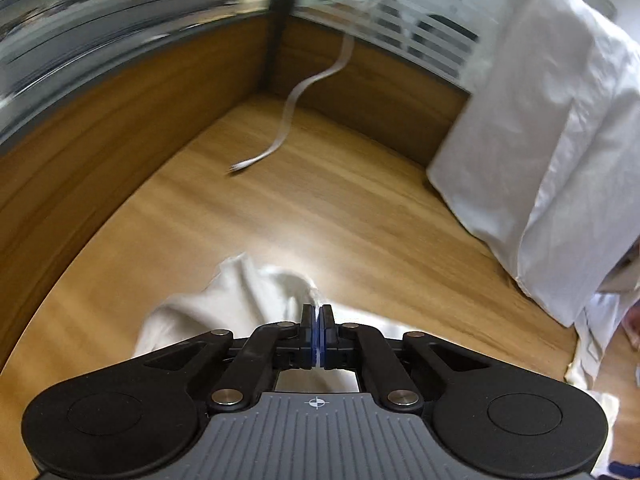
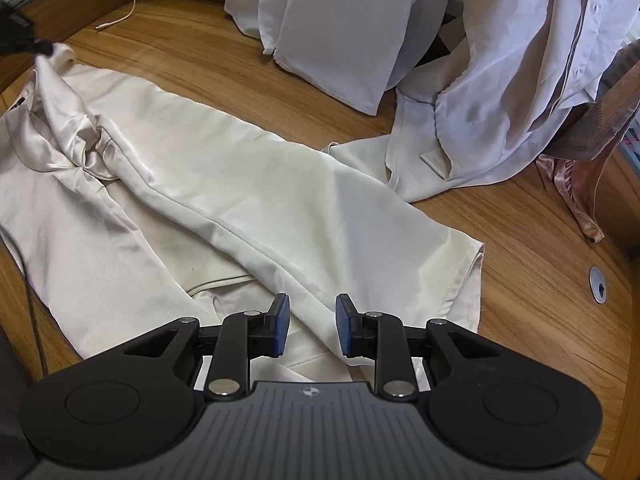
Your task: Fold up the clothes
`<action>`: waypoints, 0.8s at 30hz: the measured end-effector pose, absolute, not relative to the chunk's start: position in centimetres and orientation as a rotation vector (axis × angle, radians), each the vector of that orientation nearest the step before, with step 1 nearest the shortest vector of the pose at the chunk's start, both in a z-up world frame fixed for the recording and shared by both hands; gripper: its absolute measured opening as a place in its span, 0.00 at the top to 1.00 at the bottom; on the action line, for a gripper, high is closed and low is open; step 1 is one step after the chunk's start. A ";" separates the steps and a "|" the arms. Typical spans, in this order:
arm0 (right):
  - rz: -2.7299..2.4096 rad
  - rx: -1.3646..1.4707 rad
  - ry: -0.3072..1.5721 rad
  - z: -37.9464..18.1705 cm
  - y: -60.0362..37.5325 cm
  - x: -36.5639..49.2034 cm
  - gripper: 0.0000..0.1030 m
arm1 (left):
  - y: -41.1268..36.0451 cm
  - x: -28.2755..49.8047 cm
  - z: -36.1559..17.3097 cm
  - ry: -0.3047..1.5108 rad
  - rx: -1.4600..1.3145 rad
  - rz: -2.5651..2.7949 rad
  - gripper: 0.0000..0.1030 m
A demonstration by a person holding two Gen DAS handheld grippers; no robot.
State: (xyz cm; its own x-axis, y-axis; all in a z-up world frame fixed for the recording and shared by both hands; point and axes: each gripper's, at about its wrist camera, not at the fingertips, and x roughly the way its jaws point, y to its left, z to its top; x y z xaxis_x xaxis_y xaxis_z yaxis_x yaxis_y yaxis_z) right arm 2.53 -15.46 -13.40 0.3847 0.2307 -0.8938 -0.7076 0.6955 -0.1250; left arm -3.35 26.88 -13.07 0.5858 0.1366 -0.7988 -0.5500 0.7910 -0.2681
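So the cream shirt (image 2: 224, 184) is sprawled across the middle and left of the right wrist view, lying on the wooden table (image 2: 532, 264), with one sleeve running diagonally from the upper left down toward the lower centre. The left gripper (image 1: 318, 312) has its jaws squeezed together on a bit of that cream fabric, right at the bottom centre of its own view, with the cloth bunched up just in front. In the right wrist view it's the dark shape at the far upper left, right at the shirt's raised corner. The right gripper (image 2: 308, 316) sits at the bottom centre, jaws apart, with the sleeve fabric between them; nothing's pinched as far as I can see. Further out, a pile of white garments (image 2: 500, 80) fills the upper right, and a white cable (image 1: 288, 120) snakes over the table's far side.
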 end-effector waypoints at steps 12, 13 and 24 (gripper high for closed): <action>0.674 -0.566 0.994 -13.4 -15.3 1.6 0.72 | 27.4 -5.6 -14.4 0.912 -0.483 0.524 0.87; 0.668 -0.562 0.993 -13.3 -15.4 1.6 0.72 | 27.6 -5.3 -13.9 0.901 -0.475 0.523 0.83; 0.617 -0.528 1.007 -13.4 -14.9 0.5 0.68 | 30.2 1.6 -13.2 0.941 -0.487 0.607 0.50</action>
State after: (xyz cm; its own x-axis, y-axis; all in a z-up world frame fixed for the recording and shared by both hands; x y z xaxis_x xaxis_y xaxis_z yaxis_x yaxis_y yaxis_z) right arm 0.52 -14.86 -13.37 0.3948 0.2284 -0.8899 -0.6895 0.7138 -0.1227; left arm 1.64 30.18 -13.22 0.4469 0.2648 -0.8545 -0.6693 0.7327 -0.1230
